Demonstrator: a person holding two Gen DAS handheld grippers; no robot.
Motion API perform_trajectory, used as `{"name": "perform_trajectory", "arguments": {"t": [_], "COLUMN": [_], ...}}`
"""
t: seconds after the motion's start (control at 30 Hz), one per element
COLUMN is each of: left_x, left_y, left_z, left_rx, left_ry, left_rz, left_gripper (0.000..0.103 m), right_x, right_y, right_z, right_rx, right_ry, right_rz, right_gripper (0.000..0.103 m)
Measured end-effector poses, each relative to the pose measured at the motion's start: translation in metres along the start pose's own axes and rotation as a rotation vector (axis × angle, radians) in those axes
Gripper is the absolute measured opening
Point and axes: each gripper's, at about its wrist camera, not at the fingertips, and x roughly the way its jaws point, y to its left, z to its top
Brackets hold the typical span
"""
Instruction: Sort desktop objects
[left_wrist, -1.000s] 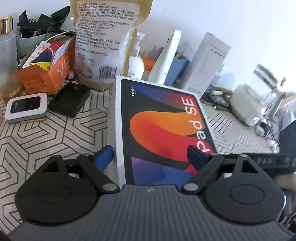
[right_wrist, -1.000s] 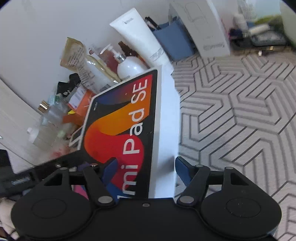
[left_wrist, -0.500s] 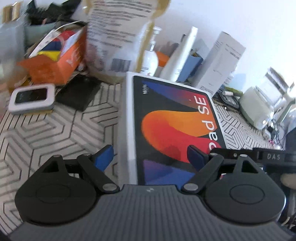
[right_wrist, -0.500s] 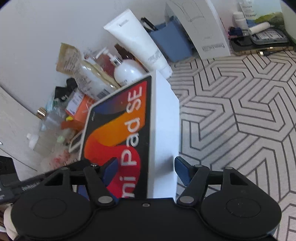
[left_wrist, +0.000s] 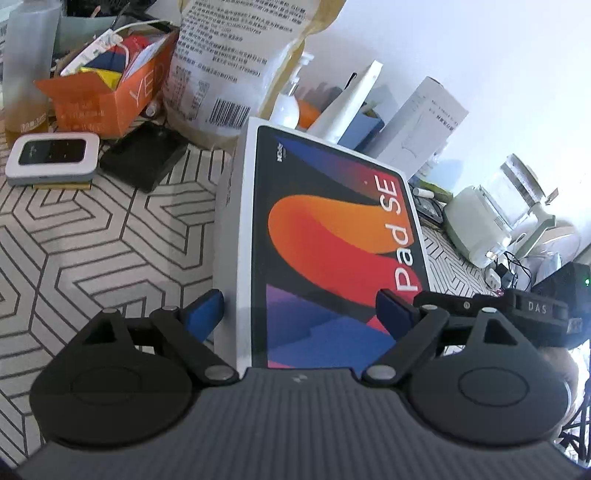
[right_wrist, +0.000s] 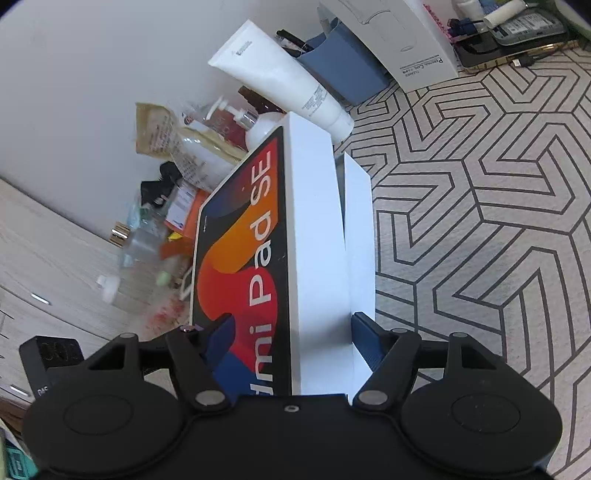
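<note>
Pad SE tablet box (left_wrist: 332, 243) sits between blue pads of left gripper (left_wrist: 299, 314), near end inside spread jaws; whether pads press box, cannot tell. Right gripper (right_wrist: 291, 332) likewise straddles box (right_wrist: 295, 240), grip unclear. Right view alone shows box lid lifted off white base (right_wrist: 356, 236). Left view alone shows white pocket router (left_wrist: 51, 157), far left.

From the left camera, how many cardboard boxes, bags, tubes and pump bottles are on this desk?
Cardboard boxes: 3 (tablet box, orange box, white box)
Bags: 1 (printed bag)
Tubes: 1 (white tube)
Pump bottles: 1 (pump bottle)
Total: 6
</note>
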Motion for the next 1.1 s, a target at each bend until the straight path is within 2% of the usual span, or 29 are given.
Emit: {"name": "perform_trajectory", "arguments": {"t": [0.23,0.33,0.43,0.57,0.73,0.87,1.1], "left_x": [0.003,0.003,0.002,-0.001,-0.009,-0.013,-0.016], "left_y": [-0.005,-0.004,0.004,0.004,0.000,0.000,-0.006], "left_z": [0.002,-0.008,-0.019,-0.027,-0.026,-0.019,-0.011], "left_rx": [0.030,0.035,-0.011,-0.025,-0.037,-0.070,-0.077], "left_ry": [-0.010,0.010,0.035,0.045,0.028,0.013,-0.014], "left_rz": [0.047,0.063,0.048,0.047,0.037,0.020,0.032], "left_gripper": [0.089,0.089,0.089,0.089,0.090,0.091,0.092], "right_x": [-0.002,0.001,0.003,0.010,0.008,-0.003,-0.013], "right_y": [-0.005,0.000,0.006,0.009,0.001,-0.008,-0.012], "right_z": [0.001,-0.002,-0.005,-0.008,-0.005,0.000,0.002], "right_rx": [0.034,-0.011,-0.055,-0.123,-0.077,-0.017,0.039], "right_ry": [0.002,0.018,0.033,0.091,0.116,0.098,0.055], "right_rz": [0.025,-0.007,-0.040,-0.085,-0.037,0.039,0.122], "right_gripper": [0.075,0.075,0.076,0.077,0.078,0.078,0.078]}}
